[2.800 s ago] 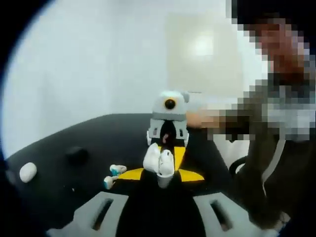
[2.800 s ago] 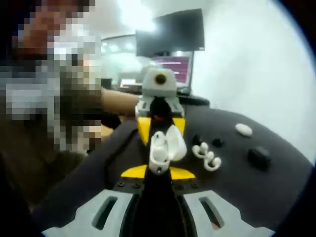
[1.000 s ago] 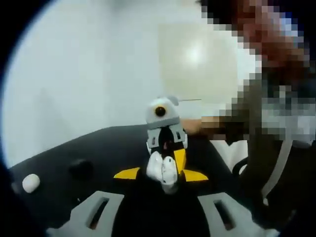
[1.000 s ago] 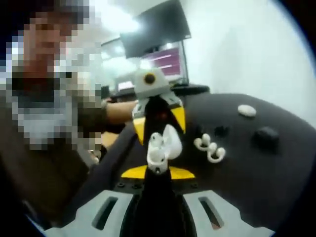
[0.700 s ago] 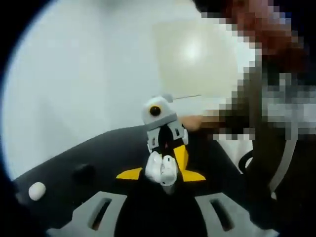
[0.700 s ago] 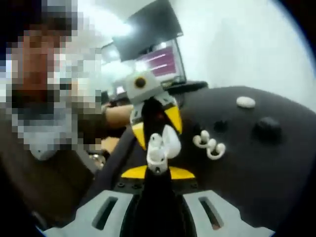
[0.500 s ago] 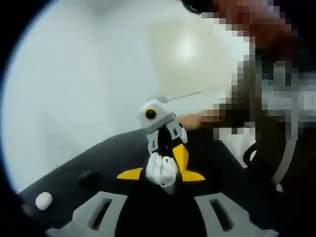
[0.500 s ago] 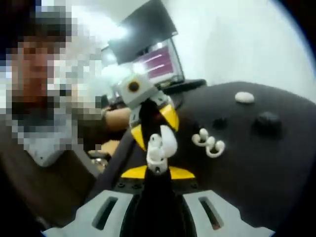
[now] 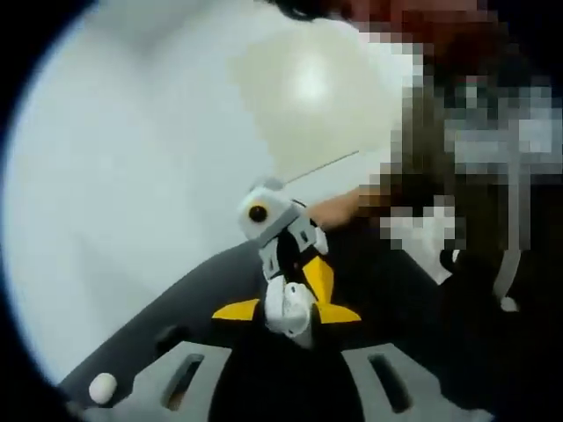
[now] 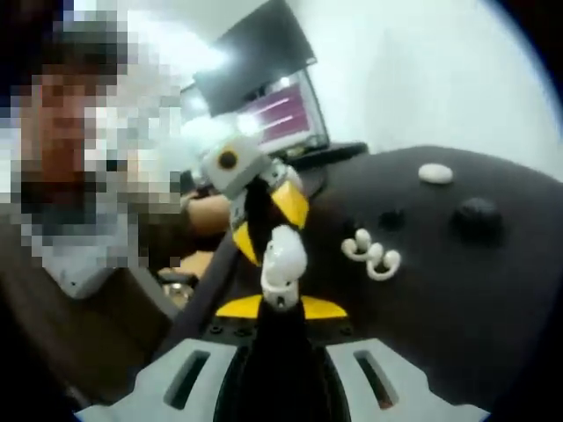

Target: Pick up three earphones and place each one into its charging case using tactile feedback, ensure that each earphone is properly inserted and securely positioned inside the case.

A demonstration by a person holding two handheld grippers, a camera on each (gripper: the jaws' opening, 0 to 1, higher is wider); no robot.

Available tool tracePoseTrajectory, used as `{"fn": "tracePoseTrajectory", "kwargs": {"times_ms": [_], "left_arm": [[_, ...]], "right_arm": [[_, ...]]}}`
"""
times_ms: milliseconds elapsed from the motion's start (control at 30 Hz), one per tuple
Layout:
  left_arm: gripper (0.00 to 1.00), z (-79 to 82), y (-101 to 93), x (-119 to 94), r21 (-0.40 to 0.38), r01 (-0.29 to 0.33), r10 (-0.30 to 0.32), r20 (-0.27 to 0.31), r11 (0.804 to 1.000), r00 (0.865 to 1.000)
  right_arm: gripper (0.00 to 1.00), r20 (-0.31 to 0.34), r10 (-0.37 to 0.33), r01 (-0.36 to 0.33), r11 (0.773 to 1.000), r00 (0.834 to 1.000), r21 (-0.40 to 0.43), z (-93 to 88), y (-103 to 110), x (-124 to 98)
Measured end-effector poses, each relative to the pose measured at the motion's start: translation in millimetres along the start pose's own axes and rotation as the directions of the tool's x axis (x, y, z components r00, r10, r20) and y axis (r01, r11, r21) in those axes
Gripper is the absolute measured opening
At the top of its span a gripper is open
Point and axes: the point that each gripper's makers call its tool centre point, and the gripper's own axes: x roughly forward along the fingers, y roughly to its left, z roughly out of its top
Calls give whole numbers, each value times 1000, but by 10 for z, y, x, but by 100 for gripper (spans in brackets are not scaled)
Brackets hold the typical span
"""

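Rolled further than 0.5 s ago, both views now tilt, and the white charging case [image 10: 281, 264] reads nearly shut where its lid stood open. It sits lifted above the black desk [image 10: 457, 290], pinched between the right gripper [image 10: 280, 303] from below and the left gripper [image 10: 255, 207] from above, each set of jaws narrow on it, long axis running up along the right jaws. 2 loose earphones [image 10: 374, 255] lie near the desk's middle, well apart from the case.
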Motion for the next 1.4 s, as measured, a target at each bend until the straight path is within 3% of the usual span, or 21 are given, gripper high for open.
{"fn": "tracePoseTrajectory", "kwargs": {"times_ms": [167, 300, 333, 367, 400, 467, 567, 767, 833, 933, 1033, 1100, 1233, 1400], "left_arm": [[12, 45, 28, -26, -2, -12, 12, 24, 1000, 1000], [18, 22, 23, -14, 18, -18, 18, 9, 1000, 1000], [23, 48, 87, -27, -19, -46, 46, 24, 999, 999], [27, 85, 160, -59, -122, -64, 71, 51, 990, 996], [29, 113, 203, -82, -230, -56, 76, 77, 971, 994], [32, 122, 243, -102, -357, -15, 56, 106, 934, 993], [35, -20, 251, -59, -405, -5, 22, 38, 914, 999], [37, -160, 137, 65, -424, 27, -46, -35, 905, 998], [35, -190, 117, 78, -414, 28, -54, -50, 910, 997], [29, -247, 76, 85, -351, 22, -55, -87, 936, 995], [27, -258, 24, 106, -338, 31, -68, -98, 940, 993], [27, -249, 16, 93, -314, 30, -65, -99, 949, 993], [27, -201, 32, 73, -193, 22, -39, -85, 981, 996], [23, -146, 23, 37, -169, 19, -31, -64, 985, 997]], "right_arm": [[16, 7, -1, 0, 1000, 1000, 9, 9, 3, 0], [16, 4, -1, 1, 1000, 1000, 3, 3, 8, -2], [16, 4, -1, 1, 1000, 1000, 2, 2, 7, -3], [16, 5, -2, 2, 1000, 1000, -1, 2, 6, -5], [16, 5, -2, 2, 1000, 1000, -6, 1, 9, -6], [16, 5, -5, 5, 1000, 1000, -22, -4, 15, -7], [16, 5, -7, 7, 999, 1000, -31, -4, 5, -11], [16, 3, -7, 7, 999, 1000, -31, -3, -2, -12], [16, 3, -7, 7, 1000, 1000, -30, 0, -9, -15], [16, 1, -5, 5, 1000, 1000, -24, 1, -9, -12], [16, 1, -7, 7, 1000, 1000, -28, 3, -10, -9], [16, 0, -9, 9, 999, 1000, -35, 3, -14, -10], [16, -4, -5, 5, 1000, 1000, -8, 4, -23, -8], [16, -1, 1, -1, 1000, 1000, 21, 8, -18, -3]]}}
